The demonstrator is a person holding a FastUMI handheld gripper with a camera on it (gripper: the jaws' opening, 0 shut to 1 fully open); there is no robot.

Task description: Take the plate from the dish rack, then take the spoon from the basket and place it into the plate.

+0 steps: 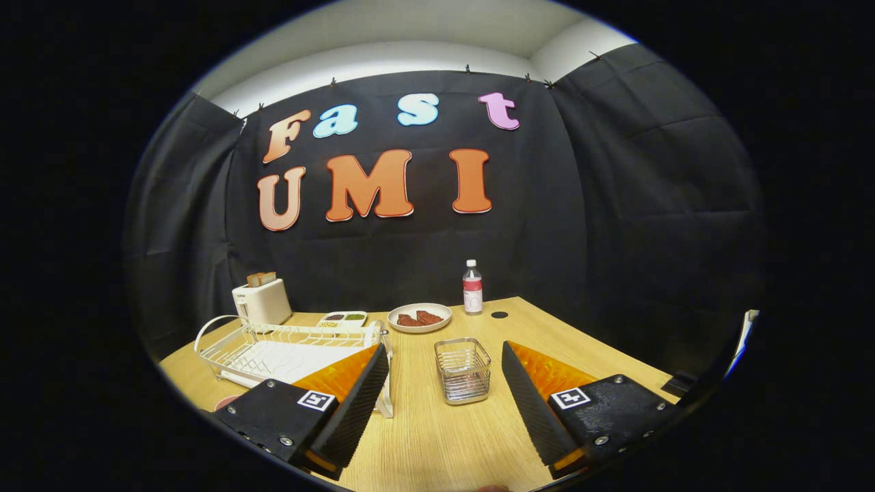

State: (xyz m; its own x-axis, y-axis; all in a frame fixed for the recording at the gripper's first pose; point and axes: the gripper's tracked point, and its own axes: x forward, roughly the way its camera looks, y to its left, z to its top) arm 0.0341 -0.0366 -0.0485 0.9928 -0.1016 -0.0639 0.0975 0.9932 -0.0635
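My gripper [444,348] hangs above the wooden table [437,437], open, with nothing between its black and orange fingers [355,403]. A small wire basket [463,370] stands just ahead, in the gap between the fingertips; I cannot make out a spoon inside it. The white wire dish rack [287,345] sits beyond the left finger, which hides its near corner; its slots look bare. A pinkish rim [225,402] peeks out by the left finger's base, too little of it showing to name.
At the back stand a white toaster [262,299] with bread, a small two-part dish [342,318], a round plate with brown pieces [419,318] and a water bottle [472,288]. A dark hole [500,315] marks the tabletop near the bottle.
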